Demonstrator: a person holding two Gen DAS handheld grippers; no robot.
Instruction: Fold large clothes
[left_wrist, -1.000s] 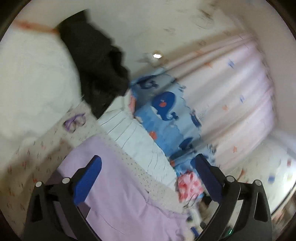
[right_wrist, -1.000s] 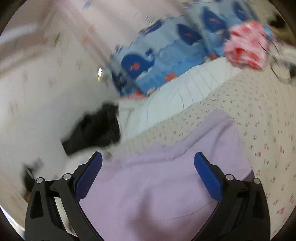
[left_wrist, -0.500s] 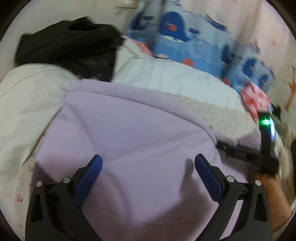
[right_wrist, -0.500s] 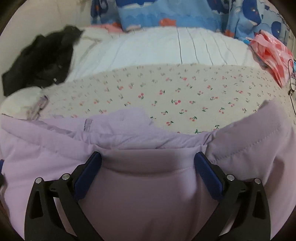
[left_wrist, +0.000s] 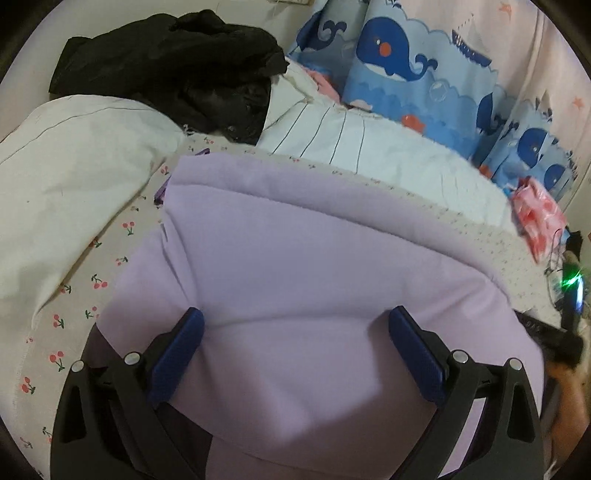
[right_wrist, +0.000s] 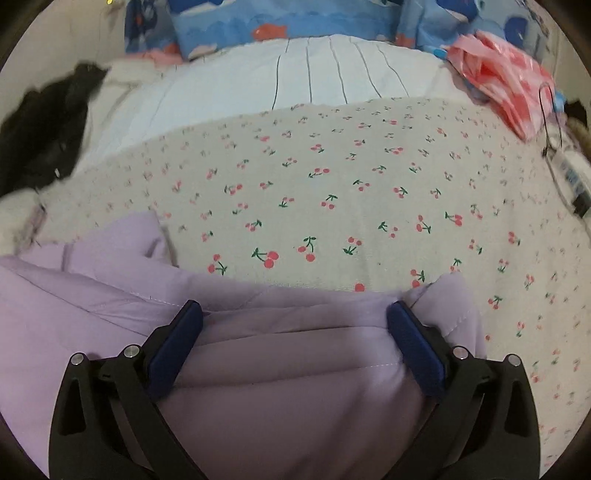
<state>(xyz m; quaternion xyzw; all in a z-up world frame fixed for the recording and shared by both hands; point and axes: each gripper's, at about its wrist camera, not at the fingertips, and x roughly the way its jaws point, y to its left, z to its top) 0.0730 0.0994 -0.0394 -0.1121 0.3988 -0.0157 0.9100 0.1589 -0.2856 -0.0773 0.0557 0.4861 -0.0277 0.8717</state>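
Left wrist view: the left gripper is hanging over a lilac garment with its blue pads spread wide apart, pinching nothing. The garment is lying across a bed covered by a cherry-print sheet. Beyond it, a white striped quilt is lying beside a black garment, with a whale-print cloth behind them. A white pillow is sitting at the left, and a pink bag at the right.

Right wrist view: the right gripper is also standing spread wide, its pads resting on either side of a bunched edge of the lilac garment without pinching it. The garment is filling the near and left part of the view, with the bare sheet stretching beyond it.
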